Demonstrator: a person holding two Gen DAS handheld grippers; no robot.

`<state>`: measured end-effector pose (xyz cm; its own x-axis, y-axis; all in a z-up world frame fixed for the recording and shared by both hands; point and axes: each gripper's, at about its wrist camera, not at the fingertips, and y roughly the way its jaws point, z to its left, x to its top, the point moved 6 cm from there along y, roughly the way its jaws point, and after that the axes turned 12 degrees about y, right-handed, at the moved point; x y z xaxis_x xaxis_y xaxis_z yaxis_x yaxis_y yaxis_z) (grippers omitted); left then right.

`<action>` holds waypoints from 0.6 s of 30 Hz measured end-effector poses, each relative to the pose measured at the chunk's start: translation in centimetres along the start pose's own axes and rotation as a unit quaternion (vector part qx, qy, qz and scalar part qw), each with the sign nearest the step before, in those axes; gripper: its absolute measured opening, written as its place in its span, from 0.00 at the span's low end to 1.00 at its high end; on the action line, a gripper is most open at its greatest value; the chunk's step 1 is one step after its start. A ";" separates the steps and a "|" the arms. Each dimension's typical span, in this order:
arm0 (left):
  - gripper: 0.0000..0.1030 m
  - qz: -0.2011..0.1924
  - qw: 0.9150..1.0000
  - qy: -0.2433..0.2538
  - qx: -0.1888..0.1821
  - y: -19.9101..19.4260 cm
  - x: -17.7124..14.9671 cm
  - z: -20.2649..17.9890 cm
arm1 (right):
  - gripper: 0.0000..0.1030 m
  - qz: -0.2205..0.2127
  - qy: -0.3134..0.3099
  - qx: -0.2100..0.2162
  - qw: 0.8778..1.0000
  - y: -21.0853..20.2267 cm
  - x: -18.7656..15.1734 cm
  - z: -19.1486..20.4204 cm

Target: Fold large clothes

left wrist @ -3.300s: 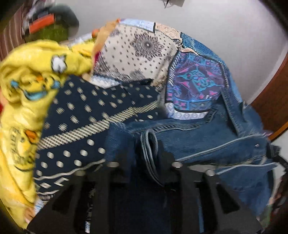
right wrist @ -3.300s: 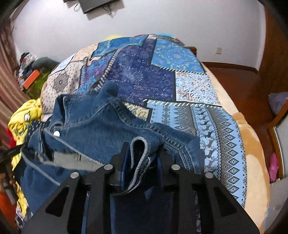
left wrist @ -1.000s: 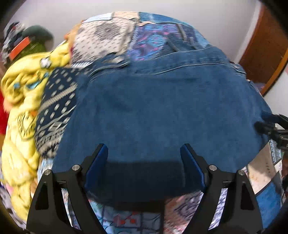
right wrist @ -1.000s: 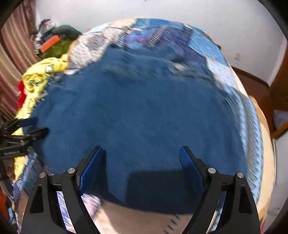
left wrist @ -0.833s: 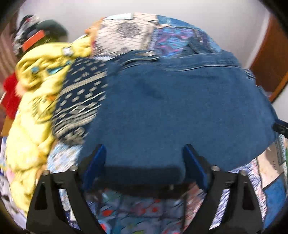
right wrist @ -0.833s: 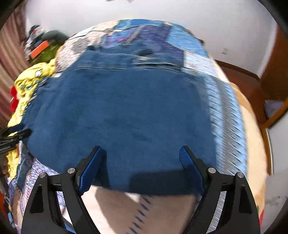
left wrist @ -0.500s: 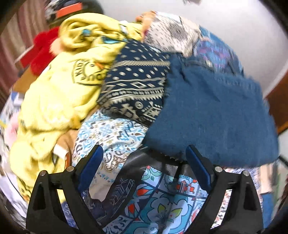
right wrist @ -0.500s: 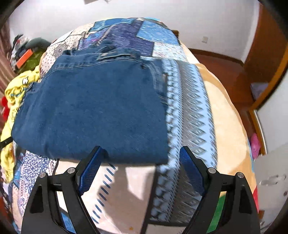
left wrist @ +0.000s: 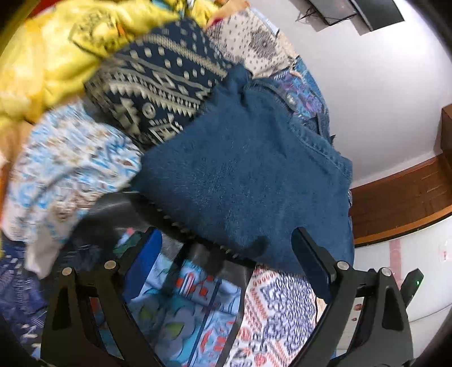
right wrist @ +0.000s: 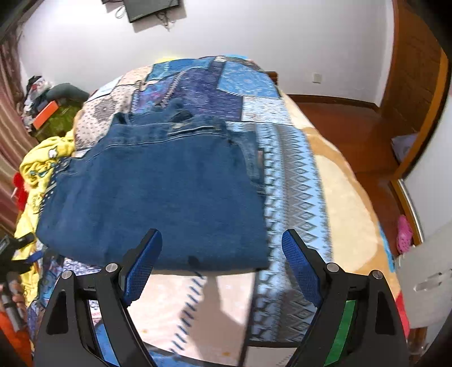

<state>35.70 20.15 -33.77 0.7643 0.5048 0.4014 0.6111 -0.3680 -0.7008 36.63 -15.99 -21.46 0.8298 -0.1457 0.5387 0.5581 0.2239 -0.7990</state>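
A blue denim garment (right wrist: 158,192) lies folded flat in a rough rectangle on the patchwork bed cover (right wrist: 296,180). It also shows in the left wrist view (left wrist: 248,175), seen from its left corner. My right gripper (right wrist: 221,254) is open and empty, just in front of the garment's near edge. My left gripper (left wrist: 226,254) is open and empty, at the garment's left near corner, tilted. The left gripper also shows at the left edge of the right wrist view (right wrist: 14,254).
A yellow printed garment (left wrist: 56,48) and a dark navy patterned cloth (left wrist: 158,82) are heaped left of the denim. The bed's right edge drops to a wooden floor (right wrist: 353,127). A wall screen (right wrist: 152,8) hangs at the back. Clutter (right wrist: 45,104) sits at the far left.
Both grippers held denim edges 3.3 s ago, then let go. Over the last second both open grippers drew back from the folded garment; the left swung leftward and tilted.
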 end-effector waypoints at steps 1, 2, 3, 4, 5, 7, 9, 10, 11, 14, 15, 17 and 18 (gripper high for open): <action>0.90 0.005 1.000 -0.007 -0.006 0.7 0.0 0.1 | 0.82 0.004 -0.004 0.003 1.000 0.5 -0.2 0.4; 0.90 0.012 1.000 -0.016 -0.017 1.6 0.1 0.0 | 0.82 0.004 -0.007 0.002 1.000 0.7 -0.4 0.6; 0.89 0.019 0.999 -0.024 -0.035 2.5 0.1 0.0 | 0.82 0.007 -0.011 0.002 1.000 1.0 -0.6 1.0; 0.85 0.025 0.998 -0.028 -0.048 3.2 0.3 -0.1 | 0.82 0.011 -0.017 0.000 1.000 1.5 -0.8 1.3; 0.83 0.028 0.998 -0.029 -0.057 4.1 0.5 -0.4 | 0.82 0.013 -0.021 -0.002 1.000 1.8 -1.0 1.5; 0.79 0.019 0.997 -0.023 -0.064 4.7 1.3 -1.0 | 0.82 0.019 -0.032 -0.007 0.999 2.4 -1.3 2.0; 0.78 0.015 0.998 -0.023 -0.064 5.6 2.2 -1.5 | 0.82 0.025 -0.037 -0.007 0.999 2.7 -1.8 2.2; 0.78 0.011 0.998 -0.025 -0.063 5.9 2.6 -1.6 | 0.82 0.028 -0.040 -0.007 0.999 2.9 -2.0 2.3; 0.77 0.009 0.998 -0.027 -0.061 6.1 2.9 -1.6 | 0.82 0.031 -0.041 -0.008 0.999 3.0 -2.1 2.4; 0.66 -0.011 0.998 -0.034 -0.056 6.5 3.9 -1.1 | 0.82 0.035 -0.043 -0.010 0.998 3.2 -2.3 2.8; 0.64 -0.022 0.997 -0.051 -0.057 6.6 4.0 -0.7 | 0.82 0.036 -0.042 -0.009 0.998 3.1 -2.4 2.9; 0.54 -0.044 0.993 -0.087 -0.059 6.3 4.0 -0.2 | 0.82 0.036 -0.043 -0.007 0.998 2.9 -2.4 3.0; 0.52 -0.049 0.993 -0.092 -0.058 6.1 3.9 -0.2 | 0.82 0.035 -0.045 -0.008 0.998 2.7 -2.4 3.1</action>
<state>42.46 19.68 -36.35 0.6553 0.6732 0.3426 0.7088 -0.3911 -0.5871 36.10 -12.04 -24.07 0.8633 -0.0433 0.5029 0.4997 0.2142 -0.8393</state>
